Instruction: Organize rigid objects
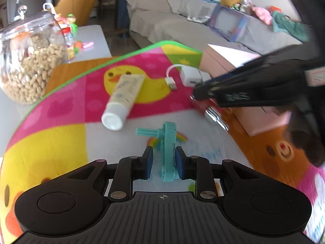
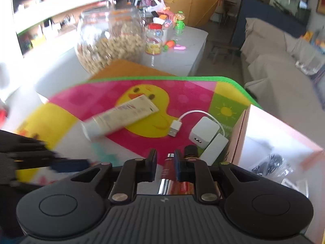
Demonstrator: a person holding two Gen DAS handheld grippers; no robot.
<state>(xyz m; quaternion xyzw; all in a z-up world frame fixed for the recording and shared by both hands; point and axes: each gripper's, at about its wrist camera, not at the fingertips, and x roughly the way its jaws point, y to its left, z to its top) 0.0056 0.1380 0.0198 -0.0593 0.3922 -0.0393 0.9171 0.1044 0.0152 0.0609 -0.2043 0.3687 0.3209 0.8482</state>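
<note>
Left tool (image 1: 164,162) is gripping a teal plastic piece (image 1: 167,152) over the duck-print mat (image 1: 61,134).
Right tool (image 2: 165,163) is clenching a red-and-silver object (image 2: 167,169) beside the white charger (image 2: 204,132).

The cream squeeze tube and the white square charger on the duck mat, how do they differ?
The cream squeeze tube is long and round, lying on its side; the white square charger is a compact block. The tube has printed text and a white cap; the charger is plain with a USB port and a white cable beside it. Both rest untouched on the colourful duck mat.
</note>
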